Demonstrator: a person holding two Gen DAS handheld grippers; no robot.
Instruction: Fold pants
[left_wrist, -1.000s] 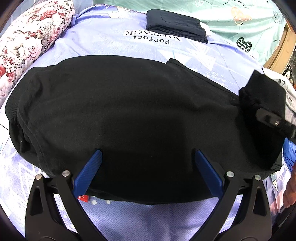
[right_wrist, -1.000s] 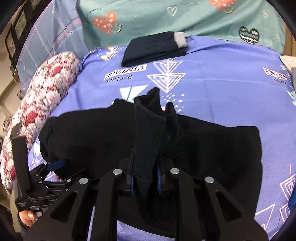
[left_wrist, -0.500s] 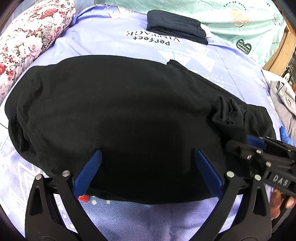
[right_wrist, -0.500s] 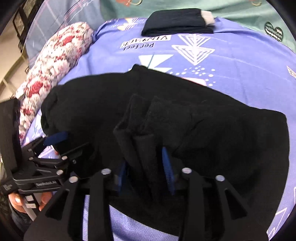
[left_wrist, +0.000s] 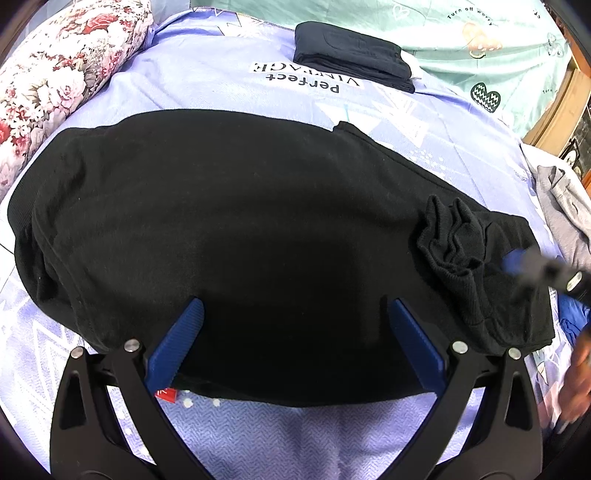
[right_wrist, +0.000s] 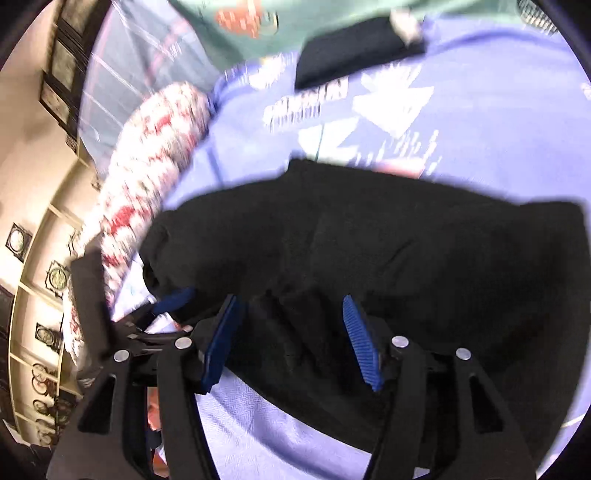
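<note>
You have 1 pair of black pants (left_wrist: 240, 229) lying flat on the purple bed (left_wrist: 207, 77), with 1 bunched cuff (left_wrist: 454, 236) on top. Your left claw (left_wrist: 291, 325) is wide open over the near edge, holding nothing. Your right claw (right_wrist: 291, 332) is open too, empty, above the cloth. That view is blurry. 1 folded dark garment (left_wrist: 351, 55) sits far back, beside 1 flowery pillow (left_wrist: 62, 59).

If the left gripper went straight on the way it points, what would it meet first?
The black pants. The left gripper is open, fingers spread over the cloth near its front edge, so it would likely run onto the pants; its height above them is unclear.
</note>
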